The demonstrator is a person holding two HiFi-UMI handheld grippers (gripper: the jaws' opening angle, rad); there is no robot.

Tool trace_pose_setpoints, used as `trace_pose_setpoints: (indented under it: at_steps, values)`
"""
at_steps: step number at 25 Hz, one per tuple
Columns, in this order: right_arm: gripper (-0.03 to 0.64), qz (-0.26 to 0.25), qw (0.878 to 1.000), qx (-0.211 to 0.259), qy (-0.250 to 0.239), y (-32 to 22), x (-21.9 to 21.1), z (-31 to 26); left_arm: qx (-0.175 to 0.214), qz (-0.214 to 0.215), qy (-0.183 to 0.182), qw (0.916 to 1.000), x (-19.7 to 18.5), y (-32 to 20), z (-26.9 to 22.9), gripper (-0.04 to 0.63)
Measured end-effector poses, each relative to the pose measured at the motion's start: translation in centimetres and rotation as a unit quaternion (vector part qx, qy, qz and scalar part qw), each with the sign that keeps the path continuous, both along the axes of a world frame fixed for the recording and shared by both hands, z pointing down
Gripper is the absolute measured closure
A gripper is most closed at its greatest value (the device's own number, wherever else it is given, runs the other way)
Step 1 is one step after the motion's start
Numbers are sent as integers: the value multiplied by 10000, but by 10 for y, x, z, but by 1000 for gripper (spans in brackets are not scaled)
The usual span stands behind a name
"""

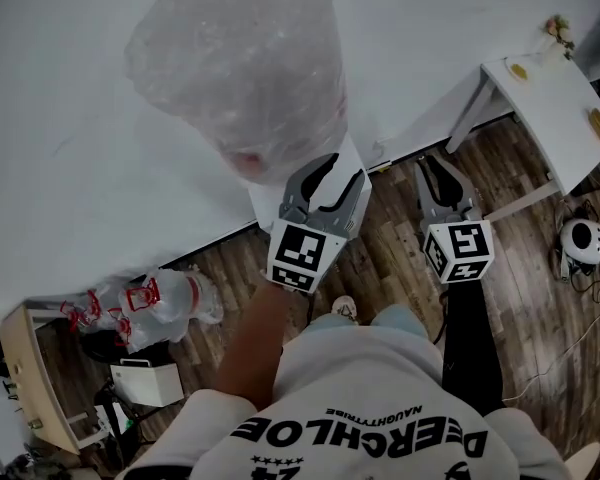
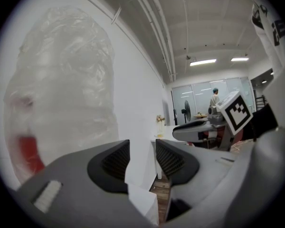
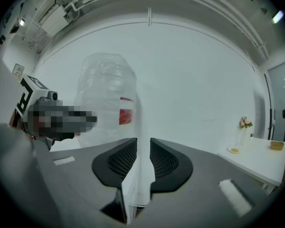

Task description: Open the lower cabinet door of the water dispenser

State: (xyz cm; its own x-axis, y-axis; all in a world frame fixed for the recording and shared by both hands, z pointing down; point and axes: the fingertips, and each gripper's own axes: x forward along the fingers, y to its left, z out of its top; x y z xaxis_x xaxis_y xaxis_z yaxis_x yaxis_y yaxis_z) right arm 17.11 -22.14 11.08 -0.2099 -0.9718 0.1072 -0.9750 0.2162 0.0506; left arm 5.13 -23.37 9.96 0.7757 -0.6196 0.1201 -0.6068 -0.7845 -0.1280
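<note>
The water dispenser's white body point(image 1: 354, 160) stands against the wall, with a plastic-wrapped bottle point(image 1: 240, 58) on top. Its lower cabinet door is hidden from every view. My left gripper point(image 1: 338, 173) hovers over the dispenser's top, right of the bottle point(image 2: 61, 94), jaws open; the body's white edge point(image 2: 140, 175) shows through the gap, untouched. My right gripper point(image 1: 438, 168) hangs over the wood floor to the dispenser's right, jaws narrowly apart and holding nothing. The bottle point(image 3: 107, 99) and the body's corner point(image 3: 140, 179) lie ahead of it.
A white table point(image 1: 555, 98) with small dishes and flowers stands at the right. A round white device point(image 1: 582, 240) and cables lie on the floor beside it. Wrapped empty jugs point(image 1: 150, 303), a white box point(image 1: 145, 378) and a wooden shelf point(image 1: 25, 368) crowd the left.
</note>
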Motion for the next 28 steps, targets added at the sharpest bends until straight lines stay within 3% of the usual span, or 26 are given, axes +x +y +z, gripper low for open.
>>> trace_pose_setpoints:
  at_steps: [16, 28]
  values:
    - [548, -91, 9974, -526, 487, 0, 6, 42, -242, 152, 66, 9996, 18, -8, 39, 414]
    - [548, -888, 9939, -583, 306, -37, 26, 50, -352, -505, 21, 9981, 42, -26, 52, 414]
